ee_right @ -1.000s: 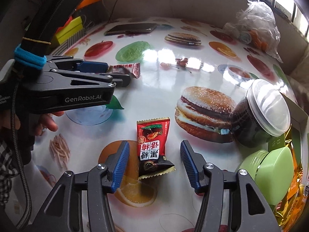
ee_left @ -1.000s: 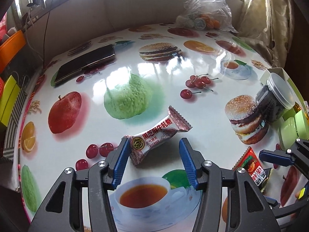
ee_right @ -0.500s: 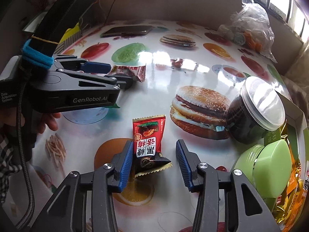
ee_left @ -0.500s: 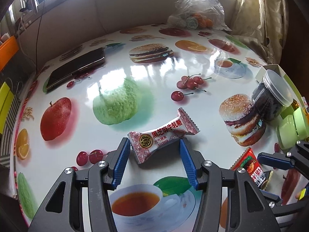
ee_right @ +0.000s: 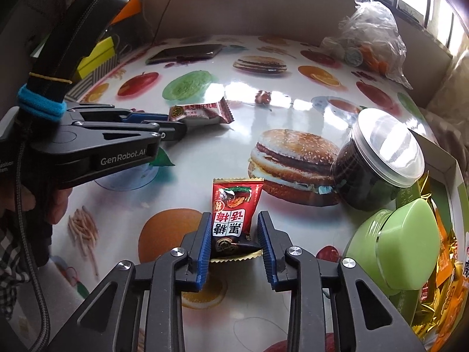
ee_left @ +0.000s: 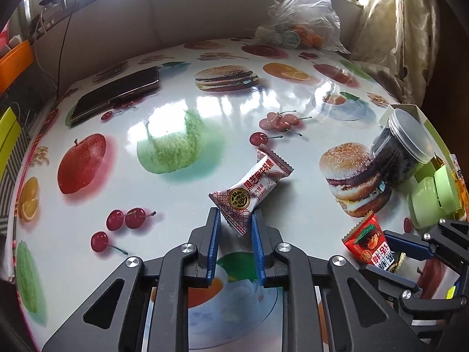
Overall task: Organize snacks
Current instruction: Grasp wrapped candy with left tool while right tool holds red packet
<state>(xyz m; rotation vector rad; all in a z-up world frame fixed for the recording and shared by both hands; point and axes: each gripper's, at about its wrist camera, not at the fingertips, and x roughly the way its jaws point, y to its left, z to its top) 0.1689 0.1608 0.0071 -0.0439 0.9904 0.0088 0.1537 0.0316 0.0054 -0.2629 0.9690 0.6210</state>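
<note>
Both jaws narrowed; two candies (ee_left: 252, 189) (ee_right: 234, 217).

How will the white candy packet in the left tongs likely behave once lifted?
The white candy packet is pinched only at one crimped end, so it will probably droop or swing. It looks puffy and light. Its glossy wrapper may slip from the left tongs.

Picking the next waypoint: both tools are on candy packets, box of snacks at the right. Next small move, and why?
Probably finish closing the right tool on the red packet: its jaws are closing, packet between them, one pad apparently short of it. The left tool is pinching the white packet's end. Then lift both toward the box.
</note>
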